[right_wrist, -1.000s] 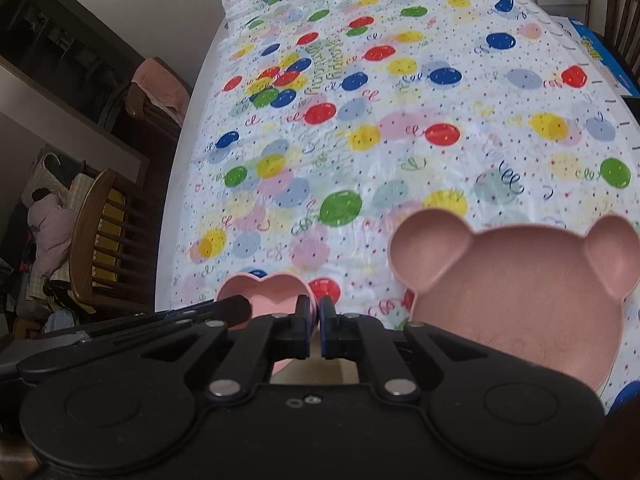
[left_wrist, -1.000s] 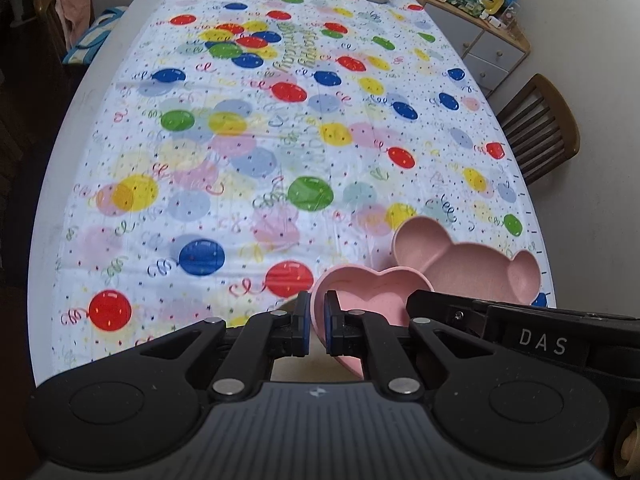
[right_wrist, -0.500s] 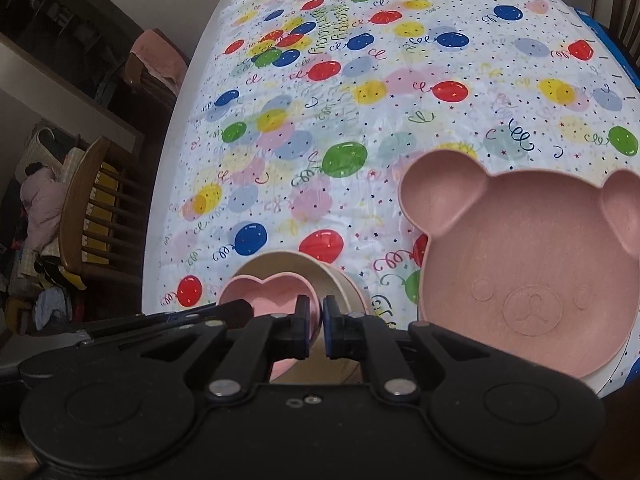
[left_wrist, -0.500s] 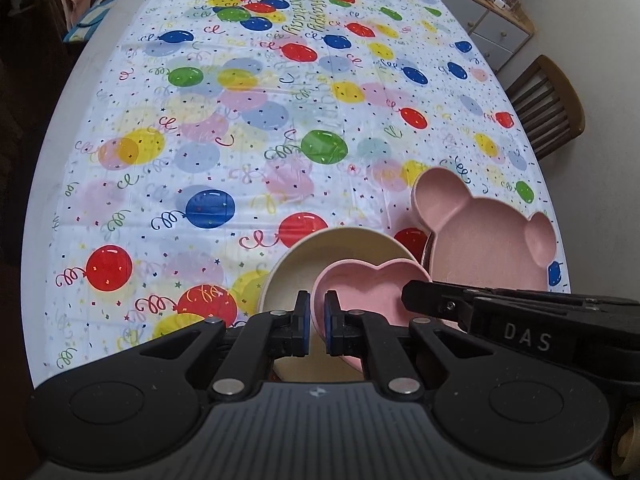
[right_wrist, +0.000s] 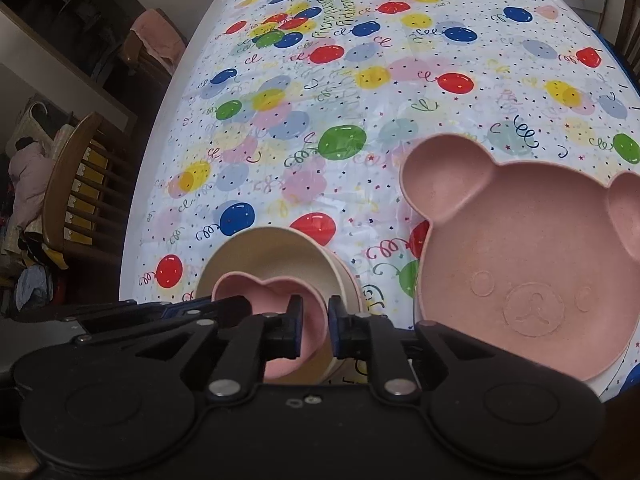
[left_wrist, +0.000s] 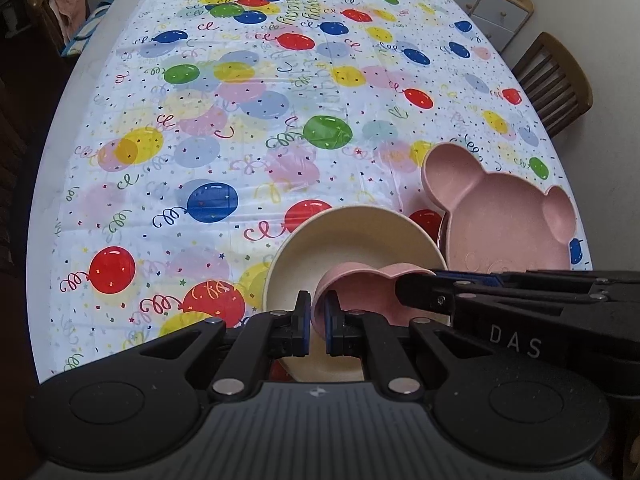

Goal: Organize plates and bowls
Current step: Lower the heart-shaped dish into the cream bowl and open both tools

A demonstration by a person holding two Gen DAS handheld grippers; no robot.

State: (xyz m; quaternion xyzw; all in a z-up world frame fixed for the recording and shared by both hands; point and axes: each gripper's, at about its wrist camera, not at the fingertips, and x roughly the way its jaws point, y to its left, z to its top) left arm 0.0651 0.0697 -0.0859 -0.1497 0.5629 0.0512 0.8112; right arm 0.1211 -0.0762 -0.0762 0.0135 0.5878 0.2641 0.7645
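- Left gripper (left_wrist: 318, 322): bottom centre of the left wrist view, blue pads clenched on the near left rim of the heart-shaped pink bowl (left_wrist: 360, 294); the rim wall runs straight up between the pads.
- Right gripper (right_wrist: 314, 326): bottom centre of the right wrist view. Its jaws have just been opening; a visible gap stands between the pads. The bowl's right-hand rim (right_wrist: 312, 320) lies in that gap, and no pad is seen pressing on it. From the left wrist view this gripper (left_wrist: 416, 292) shows only side-on, entering from the lower right over the bowl; its pad gap cannot be read there.
- Heart-shaped pink bowl (right_wrist: 268, 300): sits inside the cream round bowl (left_wrist: 352, 240), toward that bowl's near side. The heart outline reads whole only in the right wrist view; in the left it is partly covered by the other gripper.
- Cream round bowl (right_wrist: 276, 252): on the tablecloth, lower centre of both views, just left of the bear plate.
- Bear-shaped pink plate (right_wrist: 532, 256): right of both views. The embossed face shows in full only in the right wrist view; the left wrist view (left_wrist: 504, 216) shows both ears but little of the face.
- Balloon-print tablecloth (left_wrist: 248, 128): fills the middle and top of both views.
- Wooden chair (left_wrist: 554, 80): upper right, left view only. Another chair (right_wrist: 76, 184): left edge, right view only.
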